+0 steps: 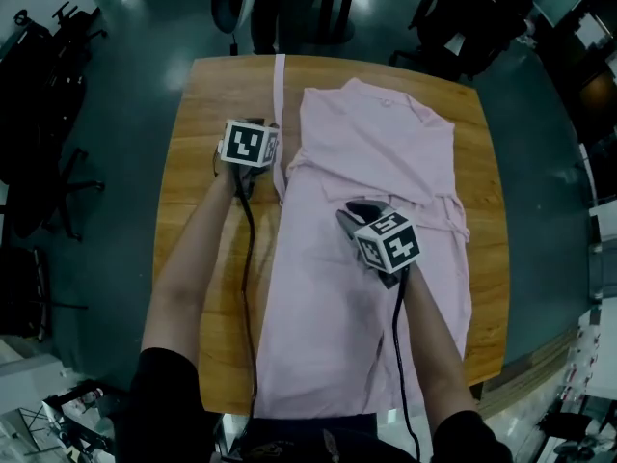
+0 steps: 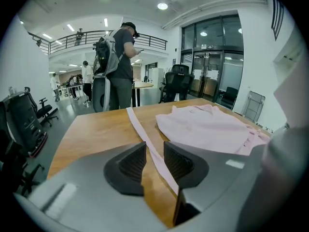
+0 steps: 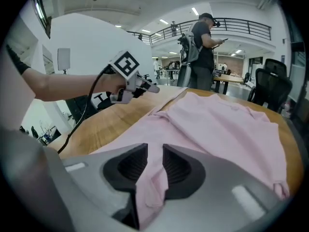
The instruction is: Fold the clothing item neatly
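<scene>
A pale pink garment (image 1: 366, 297) lies spread lengthwise on the wooden table (image 1: 198, 258), its far part folded over (image 3: 217, 124). Its loose pink belt strip (image 1: 280, 114) runs along the garment's left side (image 2: 145, 137). My left gripper (image 1: 266, 131) hovers over that strip; its jaws (image 2: 154, 154) stand apart with the strip in the gap, not pinched. My right gripper (image 1: 357, 212) rests over the garment's middle. A raised fold of pink cloth (image 3: 152, 182) sits between its parted jaws (image 3: 154, 161), and the pads do not press on it. The left gripper (image 3: 145, 87) also shows in the right gripper view.
A person with a backpack (image 2: 118, 62) stands beyond the table's far edge, beside office chairs (image 2: 176, 81). Bare wood (image 1: 193, 162) lies left of the garment. The table's right edge (image 1: 487, 210) is close to the cloth. Cables (image 1: 249, 287) trail back from both grippers.
</scene>
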A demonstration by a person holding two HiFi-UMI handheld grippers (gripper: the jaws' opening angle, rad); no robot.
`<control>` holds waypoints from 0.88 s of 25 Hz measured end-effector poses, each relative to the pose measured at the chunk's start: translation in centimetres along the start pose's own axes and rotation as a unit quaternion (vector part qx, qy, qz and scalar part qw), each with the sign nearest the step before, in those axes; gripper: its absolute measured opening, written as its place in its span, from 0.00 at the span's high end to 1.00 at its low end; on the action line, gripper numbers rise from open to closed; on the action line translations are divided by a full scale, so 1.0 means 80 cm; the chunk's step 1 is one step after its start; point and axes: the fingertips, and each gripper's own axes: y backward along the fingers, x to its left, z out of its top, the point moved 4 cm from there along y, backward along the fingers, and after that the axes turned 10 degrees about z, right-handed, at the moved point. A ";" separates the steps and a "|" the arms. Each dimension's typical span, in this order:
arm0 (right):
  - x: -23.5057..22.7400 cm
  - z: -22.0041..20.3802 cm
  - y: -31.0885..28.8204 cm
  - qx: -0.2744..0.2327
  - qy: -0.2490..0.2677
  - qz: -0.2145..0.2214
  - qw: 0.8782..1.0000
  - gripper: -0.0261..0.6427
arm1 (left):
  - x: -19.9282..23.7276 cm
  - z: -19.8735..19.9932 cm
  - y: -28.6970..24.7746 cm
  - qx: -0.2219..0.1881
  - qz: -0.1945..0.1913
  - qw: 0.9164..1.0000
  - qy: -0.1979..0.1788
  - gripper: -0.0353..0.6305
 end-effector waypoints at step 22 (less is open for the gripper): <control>-0.038 0.022 0.023 -0.092 -0.059 0.002 0.994 0.82 | 0.007 0.034 -0.106 0.012 0.023 0.999 0.028 0.91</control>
